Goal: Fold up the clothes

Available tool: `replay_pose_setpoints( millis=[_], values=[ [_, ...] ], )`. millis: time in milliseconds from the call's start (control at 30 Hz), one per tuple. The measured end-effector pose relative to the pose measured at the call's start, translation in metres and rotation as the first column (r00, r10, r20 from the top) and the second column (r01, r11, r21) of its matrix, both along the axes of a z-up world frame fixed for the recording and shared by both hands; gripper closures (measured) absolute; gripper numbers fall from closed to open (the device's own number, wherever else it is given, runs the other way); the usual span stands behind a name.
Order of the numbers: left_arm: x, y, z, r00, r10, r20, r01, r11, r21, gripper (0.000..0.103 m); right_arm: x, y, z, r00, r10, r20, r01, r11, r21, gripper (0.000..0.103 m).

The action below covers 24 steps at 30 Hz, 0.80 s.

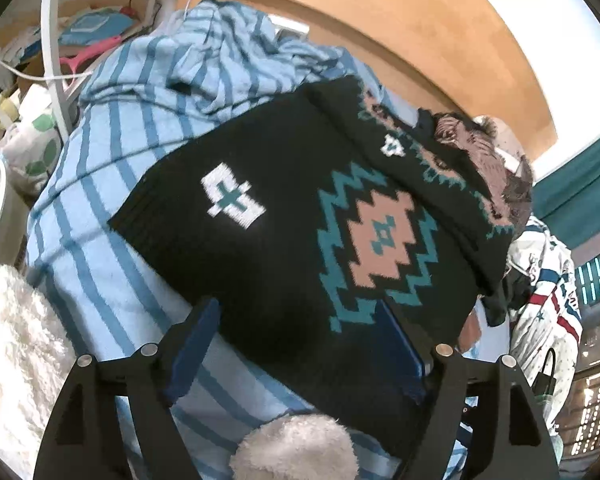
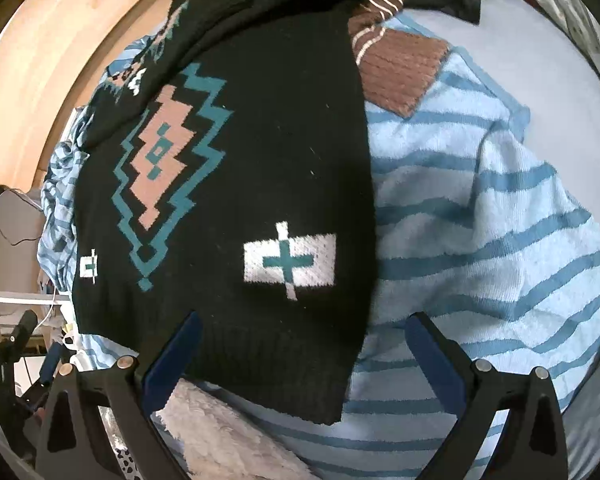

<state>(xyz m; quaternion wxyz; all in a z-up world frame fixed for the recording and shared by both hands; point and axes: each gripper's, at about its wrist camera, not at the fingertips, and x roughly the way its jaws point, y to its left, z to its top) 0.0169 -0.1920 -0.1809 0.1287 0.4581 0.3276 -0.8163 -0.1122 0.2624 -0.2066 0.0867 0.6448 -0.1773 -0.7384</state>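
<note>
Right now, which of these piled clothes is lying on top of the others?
The black patterned sweater, with its teal and pink diamond motif. It lies spread over the light blue striped garment, which shows beneath it on both sides.

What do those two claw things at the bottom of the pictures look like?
Each gripper, left and right, has two angular black plastic fingers with triangular cut-outs, round silver pivot bolts and dark blue pads on the inner faces. No cables, markings or sleeves show.

From my remote feed: even indoor light, a bright white patch upper right in the left view, slight softness throughout, heavy fisheye bending and black corners.
</note>
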Motion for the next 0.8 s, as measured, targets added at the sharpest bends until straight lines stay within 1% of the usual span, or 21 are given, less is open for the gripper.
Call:
replay_pose_setpoints(
  millis=[100,267,333,467,633,733,800],
  values=[
    [0.002,-0.002,-0.007,1.000,0.017,0.026,-0.017,1.000,0.021,0.023,0.001,0.003,-0.010,0.999,-0.022,0.028,0.023,1.000,-0.017,0.000],
    [0.005,-0.009,-0.018,0.996,0.046,0.074,-0.050,0.997,0.058,0.023,0.005,0.015,-0.041,0.986,-0.100,0.135,0.108,0.993,-0.049,0.000],
    [0.006,-0.011,-0.022,0.994,0.058,0.090,-0.064,0.996,0.068,0.023,0.007,0.021,-0.049,0.980,-0.128,0.155,0.141,0.987,-0.076,0.000],
    [0.008,-0.017,-0.030,0.989,0.081,0.122,-0.093,0.992,0.088,0.023,0.006,0.023,-0.051,0.977,-0.143,0.161,0.158,0.983,-0.090,0.000],
    [0.010,-0.023,-0.040,0.981,0.110,0.163,-0.129,0.985,0.112,0.023,0.006,0.015,-0.053,0.981,-0.116,0.156,0.127,0.990,-0.056,0.000],
    [0.010,-0.036,-0.046,0.975,0.159,0.158,-0.178,0.977,0.116,0.023,0.007,0.011,-0.053,0.982,-0.108,0.154,0.116,0.992,-0.043,0.000],
    [0.009,-0.045,-0.051,0.968,0.198,0.155,-0.216,0.970,0.115,0.023,0.007,0.013,-0.053,0.981,-0.117,0.155,0.127,0.990,-0.054,0.000]
  ],
)
